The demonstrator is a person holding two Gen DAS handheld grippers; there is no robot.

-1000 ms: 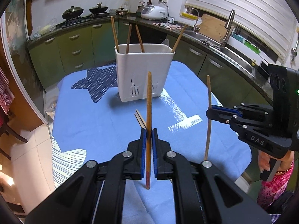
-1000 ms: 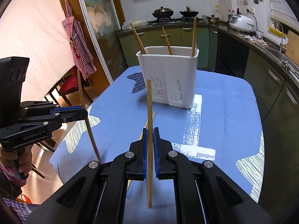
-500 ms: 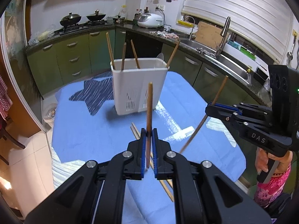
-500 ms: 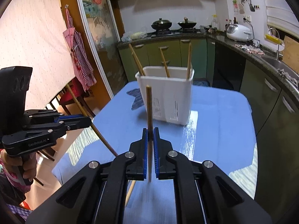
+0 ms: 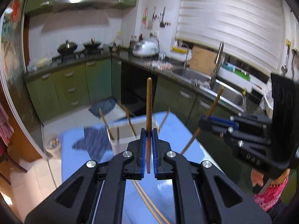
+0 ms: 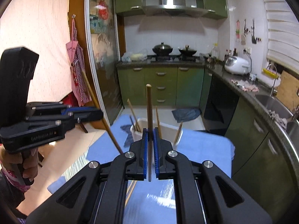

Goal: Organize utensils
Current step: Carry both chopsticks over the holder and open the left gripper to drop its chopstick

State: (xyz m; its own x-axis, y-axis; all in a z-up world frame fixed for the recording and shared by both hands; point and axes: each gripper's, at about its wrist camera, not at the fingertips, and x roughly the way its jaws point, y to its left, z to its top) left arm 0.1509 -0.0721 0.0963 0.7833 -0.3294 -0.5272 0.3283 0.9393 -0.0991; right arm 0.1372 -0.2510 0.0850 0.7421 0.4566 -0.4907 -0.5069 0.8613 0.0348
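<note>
Both tools (image 5: 148, 138) higher; holder (image 5: 119, 130) half-hidden.

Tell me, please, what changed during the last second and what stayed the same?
Both claws rose and tilted up, so the white holder now sits low in each view. The chopstick in the left claw and the one in the right claw went from upright to slanted as seen from the opposite camera. Unchanged: each claw keeps its chopstick, nothing was released, and the holder stays on the blue cloth with its chopsticks.
</note>
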